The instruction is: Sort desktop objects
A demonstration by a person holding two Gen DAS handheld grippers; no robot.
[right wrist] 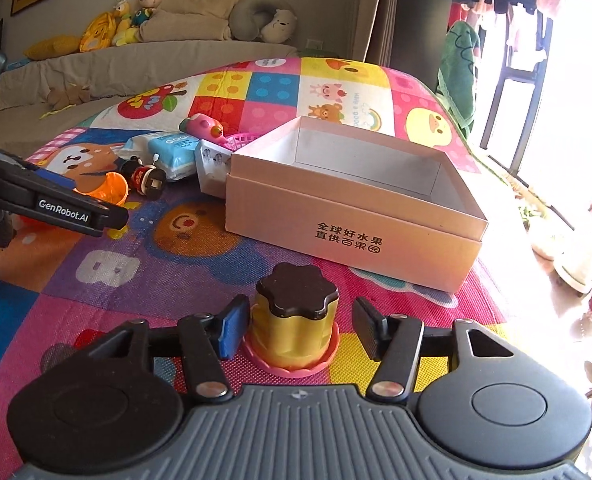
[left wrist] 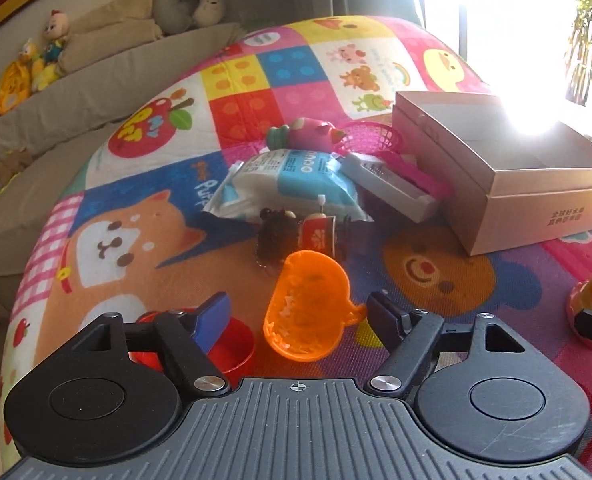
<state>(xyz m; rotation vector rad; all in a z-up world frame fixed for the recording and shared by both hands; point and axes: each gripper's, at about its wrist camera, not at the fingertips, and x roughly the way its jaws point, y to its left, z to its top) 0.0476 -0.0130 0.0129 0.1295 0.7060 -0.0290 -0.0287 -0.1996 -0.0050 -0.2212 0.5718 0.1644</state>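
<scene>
With both grippers spread wide and nothing held, the yellow jar (right wrist: 294, 328), probably light, rigid and slick, is bracketed by the right gripper (right wrist: 300, 330) at six o'clock of the box (right wrist: 352, 208) and best taken by its ribbed sides.

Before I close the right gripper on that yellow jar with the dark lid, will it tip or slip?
The yellow jar looks rigid, with a squat body, so tipping seems unlikely. Its glossy fluted sides could slip; grip squarely. It sits in a pink saucer, which looks separate and will probably stay behind. The right gripper brackets it, open.
</scene>
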